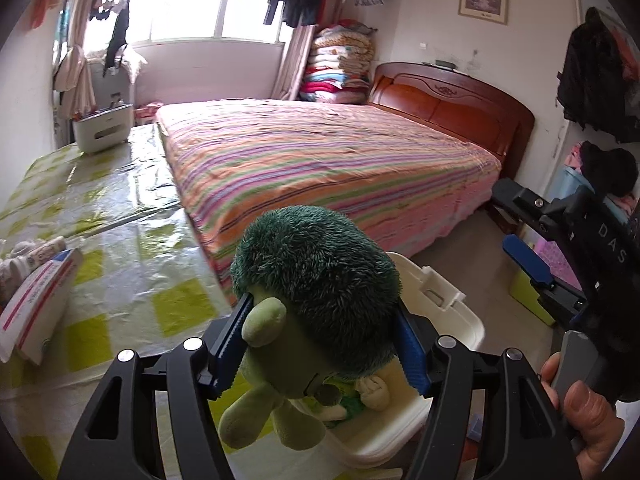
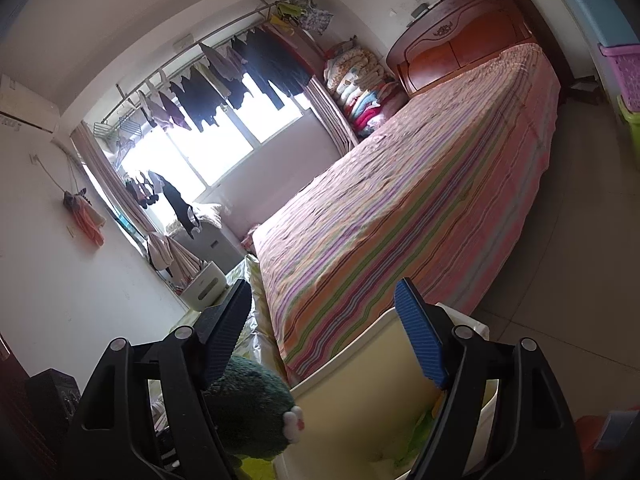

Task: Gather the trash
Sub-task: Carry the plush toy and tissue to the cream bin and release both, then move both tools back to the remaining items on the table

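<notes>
My left gripper (image 1: 326,344) is shut on a green plush toy (image 1: 316,296) with a dark furry head, holding it above an open white bin (image 1: 452,316). The toy's head also shows in the right wrist view (image 2: 248,408), low and left, beside the bin's cream inside (image 2: 360,412). My right gripper (image 2: 326,328) is open and empty over the bin's rim; it appears at the right edge of the left wrist view (image 1: 532,260), apart from the toy. Some green scraps (image 2: 420,432) lie inside the bin.
A bed with a striped cover (image 1: 320,168) fills the middle, with a wooden headboard (image 1: 452,100). A table with a yellow-checked plastic cloth (image 1: 112,240) stands on the left, bearing a paper package (image 1: 36,304) and a white box (image 1: 102,126). Coloured storage boxes (image 2: 616,40) line the right wall.
</notes>
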Tool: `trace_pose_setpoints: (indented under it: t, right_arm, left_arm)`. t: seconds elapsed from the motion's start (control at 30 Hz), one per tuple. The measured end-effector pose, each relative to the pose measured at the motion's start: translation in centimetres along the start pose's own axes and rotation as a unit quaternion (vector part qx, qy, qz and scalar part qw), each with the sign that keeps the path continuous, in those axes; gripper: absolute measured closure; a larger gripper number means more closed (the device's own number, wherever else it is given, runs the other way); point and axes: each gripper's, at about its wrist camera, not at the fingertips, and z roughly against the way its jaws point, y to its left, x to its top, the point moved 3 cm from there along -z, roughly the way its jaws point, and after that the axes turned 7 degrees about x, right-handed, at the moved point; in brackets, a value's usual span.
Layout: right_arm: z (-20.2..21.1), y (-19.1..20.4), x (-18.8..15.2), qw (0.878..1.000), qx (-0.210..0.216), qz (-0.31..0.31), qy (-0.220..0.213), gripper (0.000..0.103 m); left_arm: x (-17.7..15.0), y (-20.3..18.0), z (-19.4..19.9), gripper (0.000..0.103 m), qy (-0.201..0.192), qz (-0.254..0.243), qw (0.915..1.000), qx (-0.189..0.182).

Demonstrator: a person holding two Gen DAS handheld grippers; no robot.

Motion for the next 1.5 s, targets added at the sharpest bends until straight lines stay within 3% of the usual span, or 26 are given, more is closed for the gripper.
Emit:
trace_pose_setpoints:
  t: [0.27,0.47,0.67,0.83,0.97,1.13,1.37,1.5]
  right_arm:
    - [0.7,-1.0,0.2,1.0,-0.003,-0.01,-0.013,0.03]
    - [0.3,-0.7,-0.2,1.0,-0.004,-0.007,-0.01,0.03]
    - [0.4,0.3,-0.1,1.0,-0.001,0.012,-0.012,0.03]
    - [0.0,3.8,-1.2,0.998,0.019,0.058,-0.007,0.026]
    - [-1.2,8.0,-3.1,0.994,0.061,0.094,0.017,0.024]
    - [-3.9,14.8,-5.2,0.982,0.131,0.124,0.064,0.02]
    - [-9.3,24.4,-7.7,0.951,0.246,0.13,0.133,0.017]
    - [-11.8,25.4,-12.3,0.934,0.258,0.147,0.197,0.018]
  left_arm:
    - [0.0,-1.5,-0.6,0.031,-0.008,-0.007,0.9999,0.0]
    - [0.6,-0.9,0.5,0.03,-0.041,-0.008,0.999,0.018]
    - [1.4,2.1,3.0,0.03,-0.072,0.011,0.9962,0.047]
    - [1.8,6.3,6.5,0.03,-0.109,0.045,0.9897,0.082]
    - [1.2,10.2,9.3,0.03,-0.13,0.07,0.9819,0.119]
    - [0.4,15.3,12.0,0.03,-0.144,0.091,0.9662,0.194]
    - [-1.1,22.4,14.8,0.03,-0.135,0.123,0.9422,0.281]
    - [-2.6,26.0,15.9,0.03,-0.118,0.15,0.9277,0.321]
